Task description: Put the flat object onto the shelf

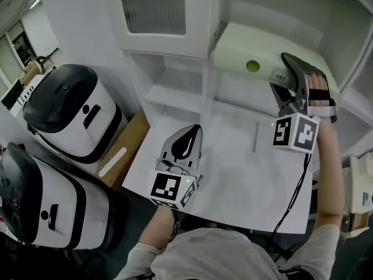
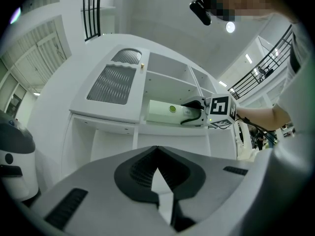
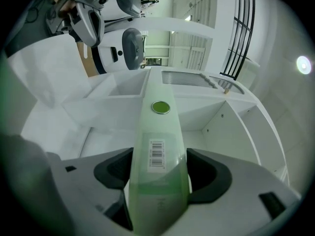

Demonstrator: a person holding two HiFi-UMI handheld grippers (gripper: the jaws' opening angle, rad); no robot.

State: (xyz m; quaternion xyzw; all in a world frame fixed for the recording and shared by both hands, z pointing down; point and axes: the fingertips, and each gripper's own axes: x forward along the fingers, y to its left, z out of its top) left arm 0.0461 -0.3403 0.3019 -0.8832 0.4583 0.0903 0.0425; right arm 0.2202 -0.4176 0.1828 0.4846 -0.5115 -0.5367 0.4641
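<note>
The flat object [image 1: 245, 54] is a long pale green box with a green dot and a barcode label. It lies on a board of the white shelf [image 1: 175, 95], and the left gripper view also shows the box [image 2: 165, 111] there. My right gripper [image 1: 289, 77] is at its near end. In the right gripper view the box [image 3: 158, 132] runs between the jaws of that gripper [image 3: 160, 176], which stand wide and loose about it. My left gripper [image 1: 189, 136] hovers over the white table [image 1: 233, 174], tips together and empty [image 2: 157, 151].
Two white-and-black appliances [image 1: 70, 112] [image 1: 35, 197] stand on the floor at the left, beside a cardboard box [image 1: 128, 150]. A cabinet door with ribbed glass [image 1: 152, 7] hangs above the shelf's left compartments. White shelf walls [image 3: 216, 117] flank the box.
</note>
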